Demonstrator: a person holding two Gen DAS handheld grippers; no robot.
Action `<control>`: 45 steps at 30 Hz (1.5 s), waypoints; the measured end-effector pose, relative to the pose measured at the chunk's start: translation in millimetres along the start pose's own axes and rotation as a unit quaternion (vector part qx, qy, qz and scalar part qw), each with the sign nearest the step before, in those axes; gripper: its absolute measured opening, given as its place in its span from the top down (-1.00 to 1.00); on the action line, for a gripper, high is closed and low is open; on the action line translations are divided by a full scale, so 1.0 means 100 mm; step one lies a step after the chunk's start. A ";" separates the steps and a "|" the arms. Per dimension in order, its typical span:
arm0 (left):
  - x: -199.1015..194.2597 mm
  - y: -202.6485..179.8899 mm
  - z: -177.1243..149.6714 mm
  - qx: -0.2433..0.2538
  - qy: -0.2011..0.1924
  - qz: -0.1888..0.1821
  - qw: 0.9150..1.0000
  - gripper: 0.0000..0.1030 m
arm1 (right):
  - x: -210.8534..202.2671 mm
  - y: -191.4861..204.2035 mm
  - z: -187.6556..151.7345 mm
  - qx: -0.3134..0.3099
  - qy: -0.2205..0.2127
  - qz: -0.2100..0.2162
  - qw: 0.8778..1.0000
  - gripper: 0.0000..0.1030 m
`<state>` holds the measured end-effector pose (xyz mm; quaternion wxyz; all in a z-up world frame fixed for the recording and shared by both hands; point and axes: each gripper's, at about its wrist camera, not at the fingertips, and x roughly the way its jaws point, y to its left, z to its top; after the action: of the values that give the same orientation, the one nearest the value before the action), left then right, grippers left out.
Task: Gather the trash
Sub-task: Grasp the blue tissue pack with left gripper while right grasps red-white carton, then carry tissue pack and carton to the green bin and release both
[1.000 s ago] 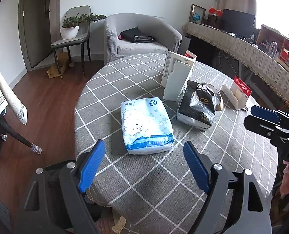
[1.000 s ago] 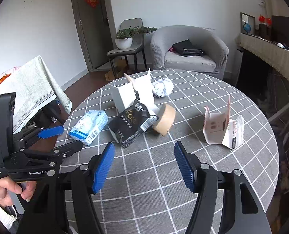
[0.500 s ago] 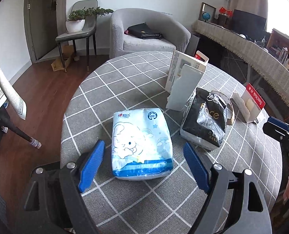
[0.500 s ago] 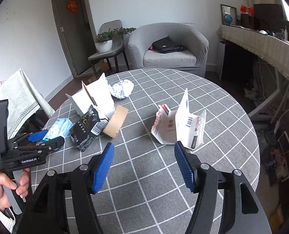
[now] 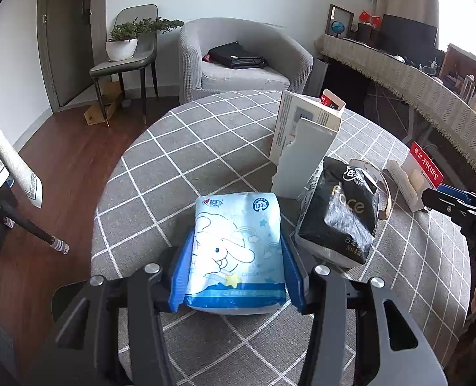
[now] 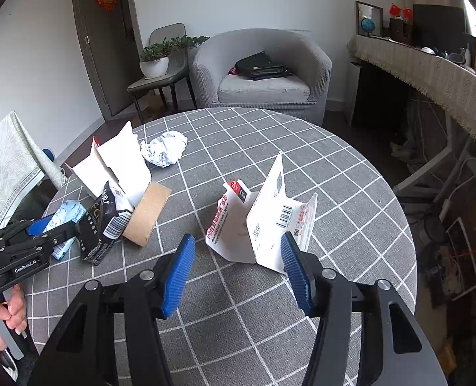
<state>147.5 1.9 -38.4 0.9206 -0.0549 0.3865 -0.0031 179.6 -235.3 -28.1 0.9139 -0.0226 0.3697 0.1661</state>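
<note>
Trash lies scattered over our round table (image 5: pixel 173 167) with its grey checked cloth, and the nearest piece, the blue tissue pack (image 5: pixel 236 254), now sits at the lower centre of the left wrist view between the pads of our left gripper (image 5: pixel 236 276). A second ago those jaws stood wide and short of the pack; now they are closing, and both blue pads lie against its sides, so we judge the first pick to be nearly secured, though the pack rests on the cloth and is not yet lifted.

In the lower middle of the right wrist view, our right gripper (image 6: pixel 238 273) has swung away from the black pack toward the white blister card (image 6: pixel 257 225). Its jaws are closing too, but remain spread: the right pad sits just beside the card's near edge, the left pad stands clear of it. We think a small advance is needed before the card can be pinched.

Further back, at centre right of the left view, the black tissue pack (image 5: pixel 340 215) leans beside the blue one, with the brown tape roll (image 6: pixel 148 212) touching it. Behind them stands the torn white box (image 5: pixel 302 148), and beyond that, in the upper left of the right view, the crumpled paper ball (image 6: pixel 165 149). All of these wait untouched. No bin shows in either view.
</note>
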 end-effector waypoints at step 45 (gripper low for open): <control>-0.45 0.27 -0.25 0.006 -0.004 -0.080 0.997 -0.01 | -0.01 0.23 -0.02 0.010 0.009 -0.047 0.999 0.92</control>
<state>97.2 28.0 -26.4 0.9192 -0.0805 0.3774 -0.0786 169.8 -214.7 -26.9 0.9175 -0.0323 0.3781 0.1190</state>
